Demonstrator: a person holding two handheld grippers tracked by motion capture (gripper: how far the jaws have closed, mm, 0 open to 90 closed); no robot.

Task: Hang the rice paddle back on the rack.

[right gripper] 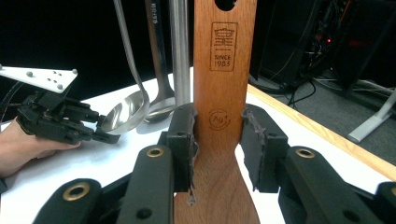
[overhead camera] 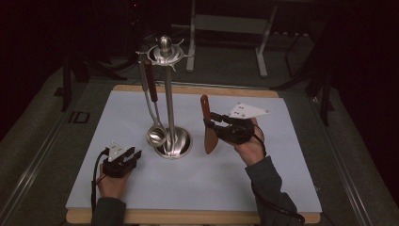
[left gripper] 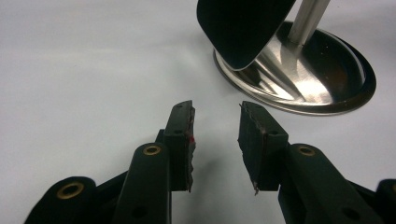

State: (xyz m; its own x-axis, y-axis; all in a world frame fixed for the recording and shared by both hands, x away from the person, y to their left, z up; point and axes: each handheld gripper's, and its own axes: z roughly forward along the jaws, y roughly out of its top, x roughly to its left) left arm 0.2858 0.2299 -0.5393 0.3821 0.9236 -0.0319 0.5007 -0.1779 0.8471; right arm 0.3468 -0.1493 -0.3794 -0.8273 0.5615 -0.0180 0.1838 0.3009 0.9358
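High view count: one steel utensil stand at frame centre, two metal utensils hanging from its top ring, a ladle and a second steel one whose lower end I can't make out. One wooden spatula, two grippers, one counter with a pale top.

My right gripper sits right of centre, jaws clamped on the wooden spatula. Right gripper view: both pads press the sides of the handle just under the round stamp, where the handle widens into the blade. Spatula stands about upright, hole end up, blade down, just right of the stand's base and apart from it. I can't tell if the blade tip touches the counter.

My left gripper is lower left of the frame, low over the counter, pointing at the stand's base. Left gripper view: jaws apart, a clear gap, nothing between them, touching nothing. Base and a dark ladle bowl lie just beyond the tips at upper right.
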